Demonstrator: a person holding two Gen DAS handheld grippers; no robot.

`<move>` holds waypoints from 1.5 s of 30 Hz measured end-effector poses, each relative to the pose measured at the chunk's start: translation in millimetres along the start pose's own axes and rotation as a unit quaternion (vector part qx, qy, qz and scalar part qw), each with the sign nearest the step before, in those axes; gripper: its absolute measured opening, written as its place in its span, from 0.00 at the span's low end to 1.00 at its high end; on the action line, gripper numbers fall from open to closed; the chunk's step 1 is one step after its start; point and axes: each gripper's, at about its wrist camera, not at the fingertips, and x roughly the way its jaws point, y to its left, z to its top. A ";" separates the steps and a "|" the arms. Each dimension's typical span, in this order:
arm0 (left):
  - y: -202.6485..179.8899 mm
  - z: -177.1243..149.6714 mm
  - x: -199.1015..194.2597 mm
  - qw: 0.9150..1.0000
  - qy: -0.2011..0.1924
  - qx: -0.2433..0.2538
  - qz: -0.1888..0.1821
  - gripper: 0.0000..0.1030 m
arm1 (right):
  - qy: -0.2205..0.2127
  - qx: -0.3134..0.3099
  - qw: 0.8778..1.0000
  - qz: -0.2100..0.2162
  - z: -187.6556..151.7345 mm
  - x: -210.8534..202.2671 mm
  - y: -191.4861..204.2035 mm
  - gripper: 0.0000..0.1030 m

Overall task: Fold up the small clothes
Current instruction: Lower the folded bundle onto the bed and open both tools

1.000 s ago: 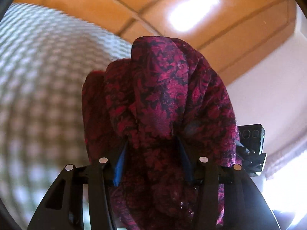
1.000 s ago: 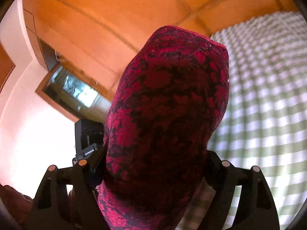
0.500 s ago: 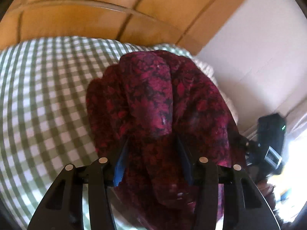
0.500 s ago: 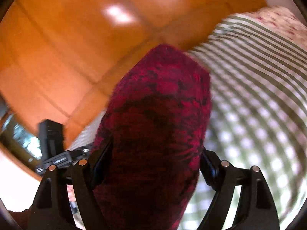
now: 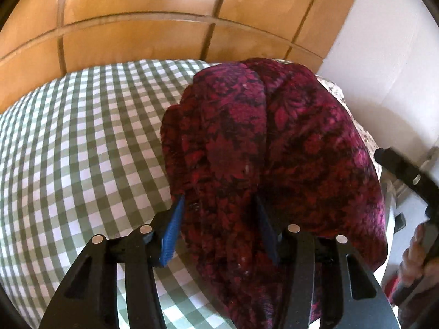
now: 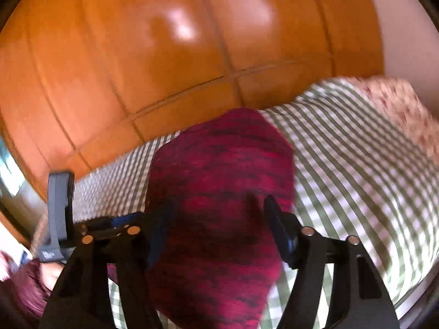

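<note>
A dark red garment with a black floral pattern [image 5: 260, 150] hangs bunched over my left gripper [image 5: 219, 205], whose blue-padded fingers [image 5: 172, 227] are shut on a fold of it. In the right wrist view the same red garment [image 6: 219, 192] drapes over my right gripper [image 6: 219, 213], which is also shut on it. Both hold the cloth above the green-and-white checked bed cover [image 5: 82, 150]. The right wrist view is blurred by motion. The right gripper's black body [image 5: 406, 175] shows at the left view's right edge.
A glossy wooden headboard [image 5: 137, 27] stands behind the bed, also in the right wrist view [image 6: 164, 54]. A white wall [image 5: 384, 54] is at the right. A floral pillow [image 6: 397, 109] lies at the bed's far right. The left gripper's body [image 6: 60, 213] shows at left.
Both grippers have tilted downward with the garment still held, so the checked bed cover now fills more of each view. The garment hangs lower toward the bed.
</note>
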 end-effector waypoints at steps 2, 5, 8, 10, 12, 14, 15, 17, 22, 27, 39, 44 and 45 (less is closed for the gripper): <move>-0.1 9.7 4.3 1.000 0.000 -0.003 0.016 0.49 | 0.022 -0.007 0.999 -0.026 -2.1 16.8 7.2 0.58; 8.2 21.7 22.5 0.999 -0.004 0.002 0.049 0.52 | 0.052 0.007 0.998 -0.042 -3.3 50.9 6.1 0.59; 20.7 16.2 31.4 0.998 -0.002 -0.032 0.045 0.58 | 0.056 0.000 0.997 -0.045 -0.1 66.1 7.9 0.63; 26.2 14.4 31.2 0.998 0.000 -0.049 0.040 0.59 | 0.053 -0.014 0.997 -0.050 -4.3 64.5 13.3 0.63; 20.7 6.6 23.3 0.998 -0.005 -0.043 0.047 0.59 | 0.047 -0.028 0.997 -0.053 -13.5 61.0 14.2 0.64; 10.7 -2.7 15.7 0.998 -0.017 -0.023 0.061 0.59 | 0.037 -0.036 0.997 -0.057 -21.9 59.8 14.2 0.64; 8.0 -4.5 15.4 0.997 -0.024 -0.017 0.069 0.62 | 0.032 -0.032 0.997 -0.058 -23.8 59.8 12.3 0.64; 7.9 -5.0 14.1 0.996 -0.029 -0.025 0.081 0.66 | 0.030 -0.016 0.998 -0.055 -21.8 59.5 9.5 0.65; 10.4 -7.0 -7.3 0.993 -0.052 -0.035 0.097 0.81 | 0.022 -0.001 0.997 -0.073 -17.8 49.7 12.5 0.82; 12.2 -16.1 -27.8 0.992 -0.069 -0.045 0.100 0.85 | 0.019 0.004 0.996 -0.092 -21.7 37.7 21.7 0.95; 15.1 -38.2 -55.1 0.987 -0.091 -0.044 0.125 0.85 | 0.008 0.042 0.993 -0.111 -45.0 6.0 39.2 0.98; 7.3 -50.6 -67.1 0.985 -0.103 -0.026 0.136 0.85 | 0.019 0.040 0.992 -0.121 -58.3 0.7 44.2 0.98; 6.8 -51.6 -68.9 0.985 -0.104 -0.025 0.137 0.85 | 0.023 0.038 0.992 -0.121 -61.5 1.2 45.7 0.98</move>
